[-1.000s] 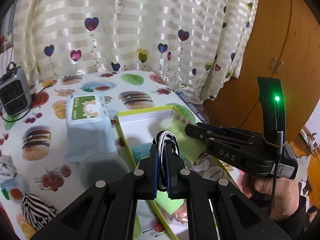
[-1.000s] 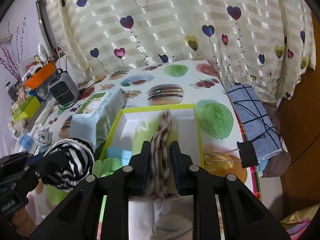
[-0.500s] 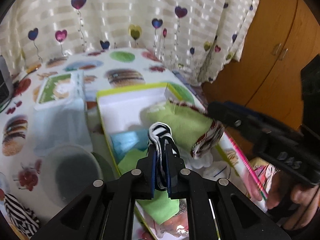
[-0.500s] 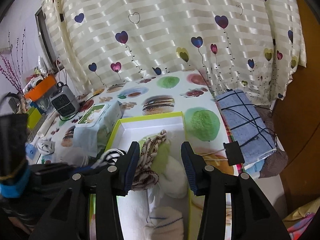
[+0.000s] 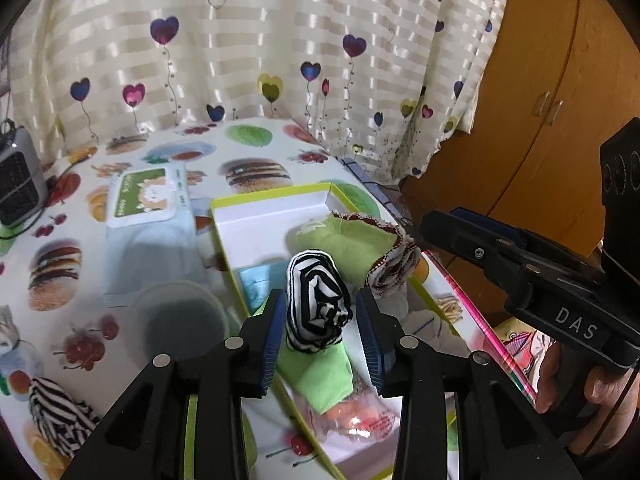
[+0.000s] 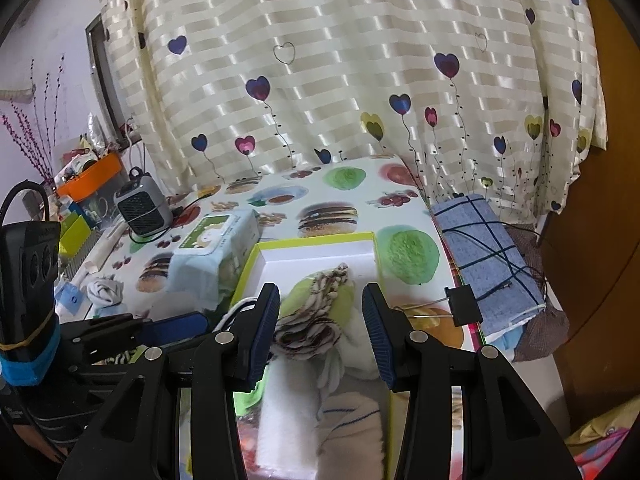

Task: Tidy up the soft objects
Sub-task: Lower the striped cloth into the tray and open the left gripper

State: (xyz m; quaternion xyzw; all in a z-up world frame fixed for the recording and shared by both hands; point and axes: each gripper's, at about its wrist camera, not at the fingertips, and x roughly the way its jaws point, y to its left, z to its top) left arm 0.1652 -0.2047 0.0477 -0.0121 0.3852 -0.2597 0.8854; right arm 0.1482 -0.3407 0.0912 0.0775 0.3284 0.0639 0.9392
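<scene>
A rolled black-and-white striped sock [image 5: 316, 280] rests in the yellow-rimmed white box [image 5: 272, 196] on a flat green cloth. My left gripper [image 5: 320, 298] straddles the sock. Its jaws are opening, and the right pad stands clear of the sock. Behind the sock lies a green cloth roll with brown-and-white trim [image 5: 356, 236]. In the right wrist view my right gripper [image 6: 320, 290] hangs open above that roll [image 6: 316, 304] without touching it. The right gripper [image 5: 452, 232] comes in from the right, held by a hand. The left gripper [image 6: 176, 326] shows at the lower left.
A wet-wipes pack [image 5: 144, 196] and a round translucent lid [image 5: 180, 320] sit left of the box. A small heater [image 5: 18, 180] stands at the far left. Another striped sock [image 5: 56, 412] and a white sock [image 6: 104, 290] lie on the printed tablecloth. A blue checked cloth [image 6: 480, 256] with a binder clip [image 6: 464, 306] lies on the right.
My left gripper carried the striped sock over the box and opened, leaving it there. My right gripper opened off the green trimmed roll and drew back and up.
</scene>
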